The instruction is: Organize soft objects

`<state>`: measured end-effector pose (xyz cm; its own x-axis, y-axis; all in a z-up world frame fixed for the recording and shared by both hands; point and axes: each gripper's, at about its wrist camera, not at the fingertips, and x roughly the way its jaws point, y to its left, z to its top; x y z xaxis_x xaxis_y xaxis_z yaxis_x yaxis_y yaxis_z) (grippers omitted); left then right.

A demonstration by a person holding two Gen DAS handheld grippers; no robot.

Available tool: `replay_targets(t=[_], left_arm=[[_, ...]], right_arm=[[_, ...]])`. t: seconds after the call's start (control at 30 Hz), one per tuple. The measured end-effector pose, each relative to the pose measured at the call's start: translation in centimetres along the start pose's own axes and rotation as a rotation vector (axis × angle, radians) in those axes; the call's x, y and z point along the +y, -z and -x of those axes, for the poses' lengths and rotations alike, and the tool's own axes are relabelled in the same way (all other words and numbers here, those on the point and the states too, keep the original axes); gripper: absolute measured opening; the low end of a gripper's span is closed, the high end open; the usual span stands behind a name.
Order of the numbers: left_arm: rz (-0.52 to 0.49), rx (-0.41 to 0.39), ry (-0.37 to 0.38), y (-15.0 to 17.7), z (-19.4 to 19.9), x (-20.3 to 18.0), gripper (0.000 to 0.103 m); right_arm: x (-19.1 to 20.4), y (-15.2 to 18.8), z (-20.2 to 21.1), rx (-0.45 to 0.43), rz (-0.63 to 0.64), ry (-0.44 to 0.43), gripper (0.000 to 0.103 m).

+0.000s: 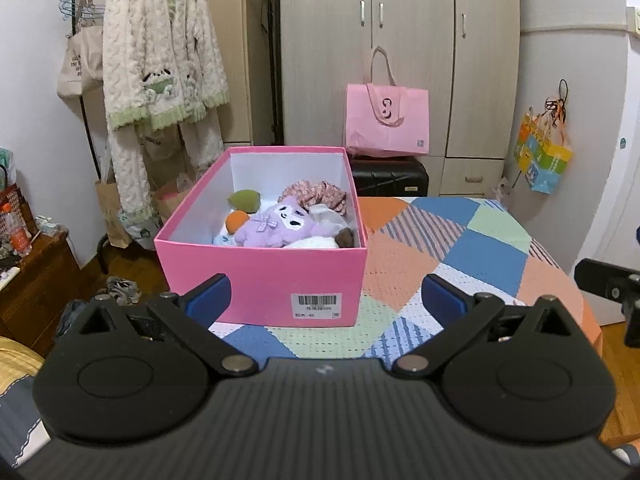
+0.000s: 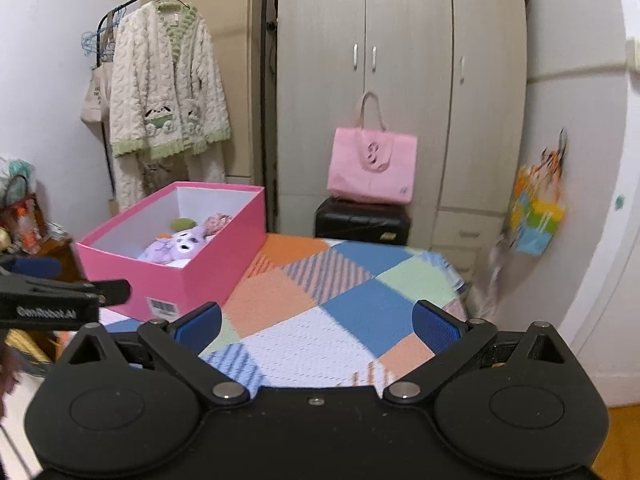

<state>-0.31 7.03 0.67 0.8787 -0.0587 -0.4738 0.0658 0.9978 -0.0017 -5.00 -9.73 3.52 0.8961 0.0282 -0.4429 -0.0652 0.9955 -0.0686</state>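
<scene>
An open pink box (image 1: 260, 276) (image 2: 208, 276) stands on the patchwork blanket (image 1: 460, 256) (image 2: 340, 304). Inside lie soft things: a purple plush (image 1: 276, 226) (image 2: 176, 246), a green pouch (image 1: 243, 200), an orange ball (image 1: 237, 220) and a floral fabric piece (image 1: 316, 194). My left gripper (image 1: 326, 298) is open just in front of the box's near wall, with nothing between its fingers. My right gripper (image 2: 318, 326) is open and empty over the blanket, to the right of the box. The left gripper's side (image 2: 60, 300) shows at the left edge of the right wrist view.
A pink tote bag (image 1: 387, 120) (image 2: 372, 168) sits on a black suitcase (image 1: 390, 178) (image 2: 362, 222) before the wardrobe (image 1: 400, 40). A fluffy robe (image 1: 160, 64) hangs on a rack at the left. A colourful bag (image 1: 542, 156) hangs on the right wall. A wooden side table (image 1: 32, 272) stands at the left.
</scene>
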Motion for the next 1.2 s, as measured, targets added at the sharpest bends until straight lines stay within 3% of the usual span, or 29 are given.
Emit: replay_targets(t=[0.5, 0.77, 1.2], left_arm=[[-0.015, -0.022, 0.011, 0.2, 0.9, -0.6, 0.103], [-0.007, -0.011, 0.002, 0.4, 0.7, -0.7, 0.103], [-0.022, -0.018, -0.014, 0.5, 0.8, -1.1, 0.103]], right_arm=[[-0.5, 0.4, 1.2, -0.093, 0.017, 0.047, 0.103], [-0.5, 0.9, 1.1, -0.098, 0.015, 0.092, 0.103], [-0.7, 1.3, 1.1, -0.107, -0.026, 0.094, 0.103]])
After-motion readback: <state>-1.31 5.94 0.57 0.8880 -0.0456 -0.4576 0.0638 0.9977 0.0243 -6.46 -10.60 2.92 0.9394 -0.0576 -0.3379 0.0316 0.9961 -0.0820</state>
